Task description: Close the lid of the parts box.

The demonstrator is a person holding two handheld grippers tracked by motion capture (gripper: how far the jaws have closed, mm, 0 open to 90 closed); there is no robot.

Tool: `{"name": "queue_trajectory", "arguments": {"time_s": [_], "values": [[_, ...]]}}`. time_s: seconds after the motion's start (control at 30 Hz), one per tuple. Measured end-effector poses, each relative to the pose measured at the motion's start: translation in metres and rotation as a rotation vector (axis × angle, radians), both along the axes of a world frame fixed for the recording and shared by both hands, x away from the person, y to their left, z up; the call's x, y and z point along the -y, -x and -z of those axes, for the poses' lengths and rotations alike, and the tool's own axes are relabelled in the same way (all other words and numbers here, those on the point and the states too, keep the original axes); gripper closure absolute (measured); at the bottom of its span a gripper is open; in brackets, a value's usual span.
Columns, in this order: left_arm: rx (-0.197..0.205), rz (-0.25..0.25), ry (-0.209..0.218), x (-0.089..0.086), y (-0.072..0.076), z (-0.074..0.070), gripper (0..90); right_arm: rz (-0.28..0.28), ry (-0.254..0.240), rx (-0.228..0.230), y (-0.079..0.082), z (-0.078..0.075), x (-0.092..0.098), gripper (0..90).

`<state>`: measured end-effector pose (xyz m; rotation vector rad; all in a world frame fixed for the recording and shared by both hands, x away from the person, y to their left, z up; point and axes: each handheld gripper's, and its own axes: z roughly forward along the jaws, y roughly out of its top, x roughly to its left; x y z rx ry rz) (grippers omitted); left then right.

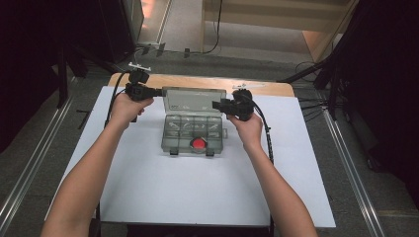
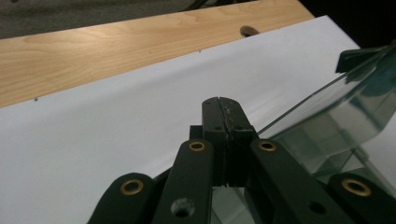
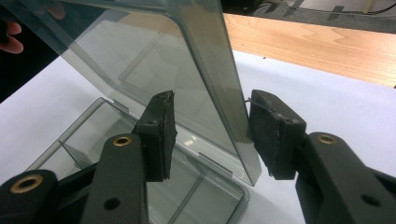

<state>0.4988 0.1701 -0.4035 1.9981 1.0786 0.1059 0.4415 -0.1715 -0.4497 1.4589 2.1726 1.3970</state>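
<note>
The compartment box [image 1: 191,134] sits mid-bench [image 1: 148,197], lid [image 3: 154,60] raised. Left tongs [image 2: 223,122] are fully closed, empty, beside the lid edge. Right tongs [image 3: 212,135] straddle the lid, half-wide. Support both lid corners evenly; avoid twisting the hinge.

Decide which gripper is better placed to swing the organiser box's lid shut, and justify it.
Probably the right gripper: its open jaws straddle the raised lid edge, ready to guide it down. The left gripper is shut on nothing, beside the lid's other edge.
</note>
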Motion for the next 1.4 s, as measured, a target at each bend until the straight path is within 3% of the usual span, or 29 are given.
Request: {"name": "queue_trajectory", "arguments": {"time_s": [0.33,0.53,0.77,1.07,1.2,1.4], "values": [[-0.004,0.000,0.006,0.000,-0.002,-0.002,90.0,-0.013,0.034,0.000,0.003,0.000,0.004,46.0],[-0.002,0.005,0.008,0.003,-0.002,-0.002,90.0,-0.004,0.003,-0.025,0.007,-0.002,0.016,47.2],[-0.003,0.009,0.004,0.005,-0.001,-0.003,90.0,-0.009,0.009,-0.057,0.017,-0.003,0.030,57.9],[-0.002,0.018,0.001,0.007,0.001,-0.004,90.0,0.029,0.048,-0.079,0.016,-0.008,0.043,86.3],[-0.001,0.019,0.002,0.007,0.002,-0.005,90.0,0.045,0.037,-0.110,0.009,-0.014,0.041,88.7],[0.004,0.031,0.006,0.007,0.005,-0.007,90.0,0.033,0.016,-0.111,-0.001,-0.026,0.037,90.0]]}}
